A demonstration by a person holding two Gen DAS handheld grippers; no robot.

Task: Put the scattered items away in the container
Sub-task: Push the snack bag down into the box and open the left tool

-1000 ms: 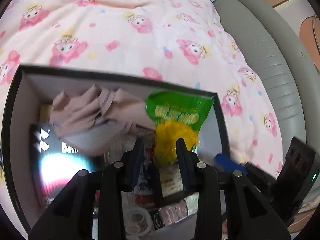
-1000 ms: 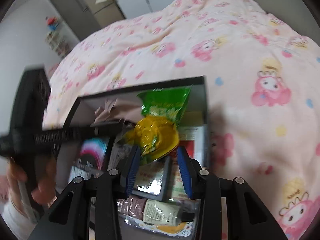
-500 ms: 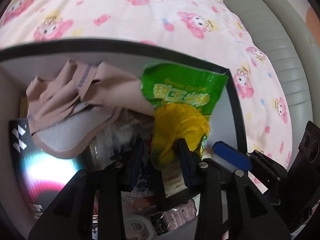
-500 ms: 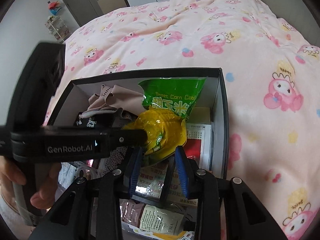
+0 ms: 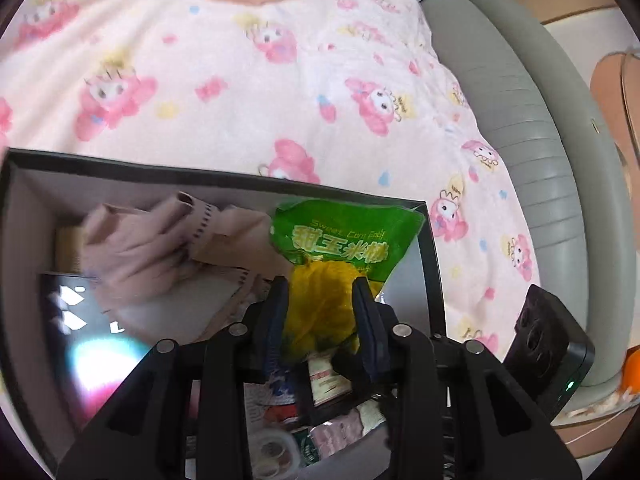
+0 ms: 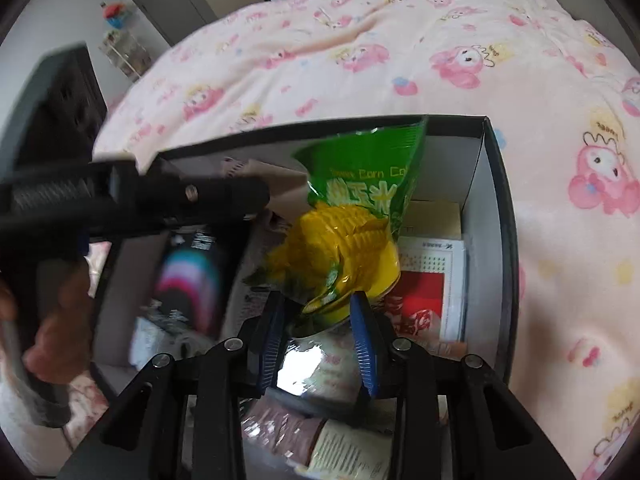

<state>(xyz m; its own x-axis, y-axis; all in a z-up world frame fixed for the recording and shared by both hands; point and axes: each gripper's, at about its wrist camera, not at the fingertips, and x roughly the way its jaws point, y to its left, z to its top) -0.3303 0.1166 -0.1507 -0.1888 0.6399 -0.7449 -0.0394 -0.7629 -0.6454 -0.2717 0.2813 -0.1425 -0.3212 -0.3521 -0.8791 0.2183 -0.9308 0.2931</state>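
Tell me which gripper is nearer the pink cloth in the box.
Left. The left gripper sits right beside the pink cloth; the right gripper is farther off, at the corn bag's lower end.

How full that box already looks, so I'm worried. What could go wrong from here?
1. The snack bag sits between the fingers of both the left claw and the right claw. If they pull apart, the thin film may tear or slip.
2. The box is crowded. The bag may end up on the pink cloth and poke above the rim.
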